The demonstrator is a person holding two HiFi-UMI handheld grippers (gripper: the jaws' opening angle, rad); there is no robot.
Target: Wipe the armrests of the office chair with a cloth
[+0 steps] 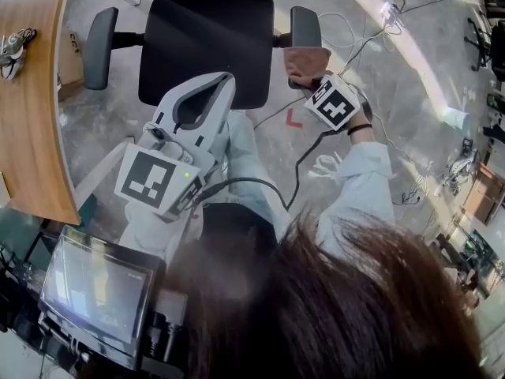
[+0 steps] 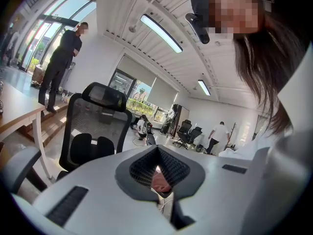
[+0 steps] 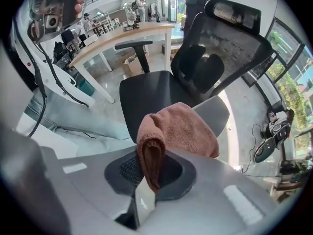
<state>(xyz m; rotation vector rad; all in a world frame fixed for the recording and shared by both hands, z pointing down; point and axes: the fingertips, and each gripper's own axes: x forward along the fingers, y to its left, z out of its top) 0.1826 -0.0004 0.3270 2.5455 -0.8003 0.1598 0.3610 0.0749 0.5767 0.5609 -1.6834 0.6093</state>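
The office chair's black seat (image 1: pixel 207 46) lies straight ahead, with a grey left armrest (image 1: pixel 100 47) and a grey right armrest (image 1: pixel 305 27). A brown cloth (image 1: pixel 308 58) rests on the near end of the right armrest. My right gripper (image 1: pixel 304 75) is shut on the cloth. In the right gripper view the cloth (image 3: pixel 182 131) bunches between the jaws and drapes over the armrest pad (image 3: pixel 216 112). My left gripper (image 1: pixel 224 79) hovers at the seat's front edge, shut and holding nothing. The left gripper view looks upward, past the left gripper (image 2: pixel 157 150), at the chair's mesh back (image 2: pixel 96 126).
A curved wooden desk (image 1: pixel 31 117) stands close on the left of the chair. A monitor (image 1: pixel 95 289) sits at lower left. Cables (image 1: pixel 371 34) and a red mark (image 1: pixel 293 118) lie on the floor to the right. Other people stand far off in the room.
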